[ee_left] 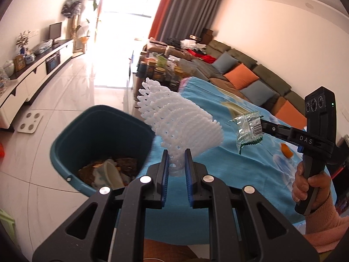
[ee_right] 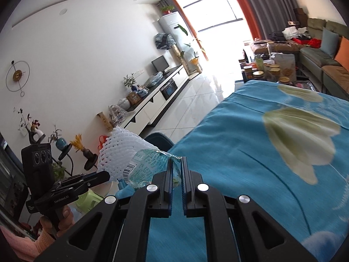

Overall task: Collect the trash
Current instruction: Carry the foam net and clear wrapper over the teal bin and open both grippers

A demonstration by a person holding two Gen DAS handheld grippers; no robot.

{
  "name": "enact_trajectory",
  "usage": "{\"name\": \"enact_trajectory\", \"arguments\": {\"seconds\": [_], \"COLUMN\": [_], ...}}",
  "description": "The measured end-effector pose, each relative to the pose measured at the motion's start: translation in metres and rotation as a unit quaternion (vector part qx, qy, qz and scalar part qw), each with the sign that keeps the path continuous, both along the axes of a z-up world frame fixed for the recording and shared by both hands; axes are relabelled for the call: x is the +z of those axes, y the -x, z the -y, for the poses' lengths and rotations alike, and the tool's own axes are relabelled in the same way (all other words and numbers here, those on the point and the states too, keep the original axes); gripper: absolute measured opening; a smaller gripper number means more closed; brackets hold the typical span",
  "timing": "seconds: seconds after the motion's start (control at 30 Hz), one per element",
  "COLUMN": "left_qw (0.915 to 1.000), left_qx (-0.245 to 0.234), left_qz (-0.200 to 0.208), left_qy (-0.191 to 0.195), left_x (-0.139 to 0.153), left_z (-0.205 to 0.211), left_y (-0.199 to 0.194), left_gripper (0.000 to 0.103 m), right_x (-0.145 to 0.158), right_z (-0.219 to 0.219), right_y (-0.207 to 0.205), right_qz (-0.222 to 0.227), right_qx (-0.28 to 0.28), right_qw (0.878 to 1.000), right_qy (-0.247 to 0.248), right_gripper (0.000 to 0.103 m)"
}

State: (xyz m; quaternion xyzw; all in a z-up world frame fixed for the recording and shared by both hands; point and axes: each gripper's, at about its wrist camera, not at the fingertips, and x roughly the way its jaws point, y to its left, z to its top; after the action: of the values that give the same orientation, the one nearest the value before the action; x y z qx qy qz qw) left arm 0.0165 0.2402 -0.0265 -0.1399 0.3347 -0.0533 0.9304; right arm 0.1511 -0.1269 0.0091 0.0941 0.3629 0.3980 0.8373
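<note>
Fingers of the left gripper (ee_left: 176,160) pinch the stem end of a white foam fruit net (ee_left: 181,120), which fans up thru the frame center, just above the rim of the teal trash bin (ee_left: 65,144) at lower left; bin already has scraps inside. Right gripper (ee_right: 176,170), jaws pressed tight, nips a clear plastic wrapper (ee_right: 148,163) w/ green print, low center of its view, over the blue floral tablecloth (ee_right: 240,163). An orange scrap (ee_left: 286,149) lies on the cloth at right.
</note>
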Motion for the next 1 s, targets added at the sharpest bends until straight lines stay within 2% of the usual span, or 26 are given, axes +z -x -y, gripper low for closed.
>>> {"name": "enact_trajectory", "arguments": {"seconds": [0.6,1.0], "left_qw": [0.9966,0.9931], "left_qx": [0.078,0.106], "left_qz": [-0.027,-0.05], "left_qy": [0.003,0.0], "left_x": [-0.018,-0.034], "left_z": [-0.061,-0.071], "left_y": [0.003,-0.012], "left_gripper": [0.014,0.014], "right_x": [-0.002,-0.018], "right_z": [-0.08,-0.126], "right_y": [-0.027,-0.036], "right_qz": [-0.003,-0.014], "right_qx": [0.05,0.063], "right_qw": [0.998,0.995], "right_qy": [0.027,0.072], "right_gripper": [0.006,0.006]}}
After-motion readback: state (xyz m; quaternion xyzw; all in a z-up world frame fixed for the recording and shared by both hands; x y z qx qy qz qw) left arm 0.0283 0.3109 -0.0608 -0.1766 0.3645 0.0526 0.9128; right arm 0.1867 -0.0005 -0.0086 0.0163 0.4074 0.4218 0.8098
